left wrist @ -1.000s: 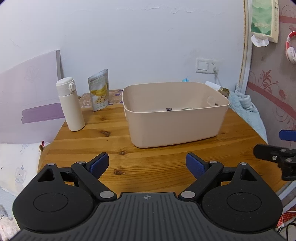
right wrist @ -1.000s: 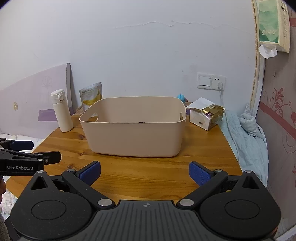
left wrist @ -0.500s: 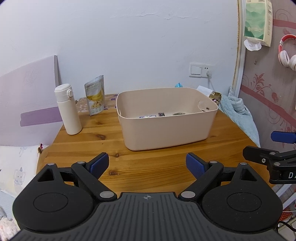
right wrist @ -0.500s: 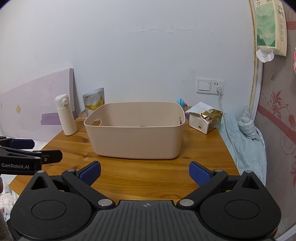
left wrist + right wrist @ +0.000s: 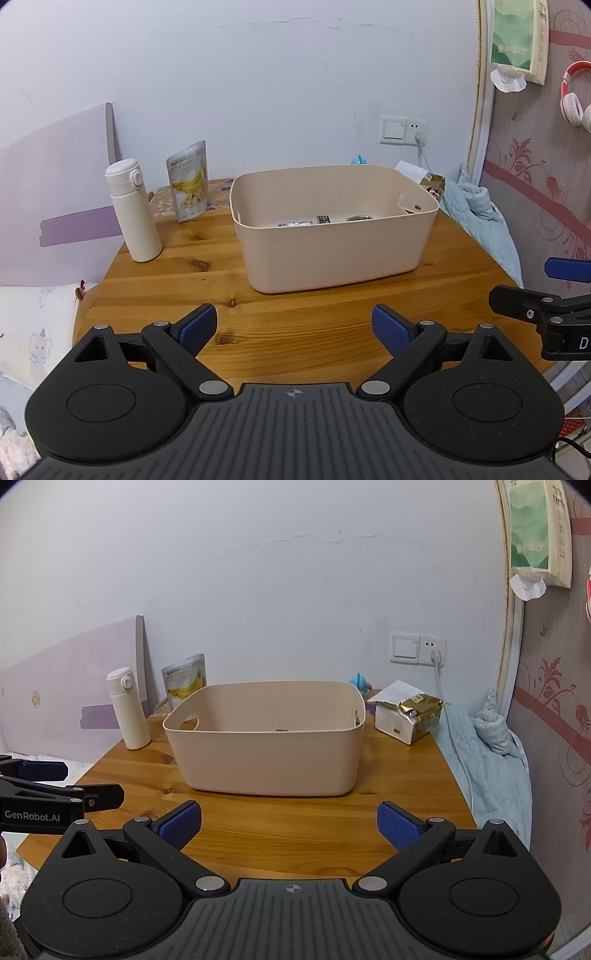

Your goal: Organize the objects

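Resting mid-table [image 5: 332,332], the bin [image 5: 332,251] is seen from both wrists. Both grippers, left [image 5: 294,325] and right [image 5: 289,823], are held above the near edge with fingers spread wide and nothing between them. Small items [image 5: 321,220] on the bin floor are shown only in the left view. A foil-wrapped box [image 5: 410,716] right of the bin is shown fully only in the right view. A bottle [image 5: 133,214] and pouch [image 5: 187,181] stand left of the bin.

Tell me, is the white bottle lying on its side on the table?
No, the white bottle stands upright on the table, left of the bin.
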Demonstrator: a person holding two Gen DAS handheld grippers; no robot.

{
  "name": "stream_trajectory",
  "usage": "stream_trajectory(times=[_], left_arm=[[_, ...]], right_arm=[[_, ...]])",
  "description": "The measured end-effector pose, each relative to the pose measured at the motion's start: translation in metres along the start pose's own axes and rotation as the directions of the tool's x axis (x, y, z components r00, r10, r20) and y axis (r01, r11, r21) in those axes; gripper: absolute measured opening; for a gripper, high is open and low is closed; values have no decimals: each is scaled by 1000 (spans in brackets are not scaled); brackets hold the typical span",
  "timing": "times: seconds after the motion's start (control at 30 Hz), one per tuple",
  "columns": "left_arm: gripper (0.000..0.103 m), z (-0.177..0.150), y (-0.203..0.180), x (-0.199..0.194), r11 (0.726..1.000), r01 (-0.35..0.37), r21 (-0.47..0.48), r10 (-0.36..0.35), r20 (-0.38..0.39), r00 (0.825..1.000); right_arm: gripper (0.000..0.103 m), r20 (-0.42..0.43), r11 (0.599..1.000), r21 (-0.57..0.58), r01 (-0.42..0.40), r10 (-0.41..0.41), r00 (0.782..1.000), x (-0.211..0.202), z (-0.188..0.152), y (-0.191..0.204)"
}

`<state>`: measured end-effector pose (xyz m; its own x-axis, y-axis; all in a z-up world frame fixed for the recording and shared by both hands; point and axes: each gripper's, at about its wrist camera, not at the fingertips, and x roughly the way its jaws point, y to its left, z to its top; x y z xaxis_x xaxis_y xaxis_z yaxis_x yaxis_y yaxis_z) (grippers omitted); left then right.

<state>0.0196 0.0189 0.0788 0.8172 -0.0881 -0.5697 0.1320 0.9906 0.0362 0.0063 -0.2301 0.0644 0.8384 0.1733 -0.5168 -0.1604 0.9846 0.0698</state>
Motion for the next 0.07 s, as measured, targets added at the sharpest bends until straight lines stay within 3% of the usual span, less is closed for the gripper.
stream_trajectory(times=[0.07], left_arm=[[93, 1, 0, 2, 1000, -7, 0, 7, -1, 1000]], right_arm=[[103, -4, 1000, 0, 1, -1, 1000, 3, 0, -1]])
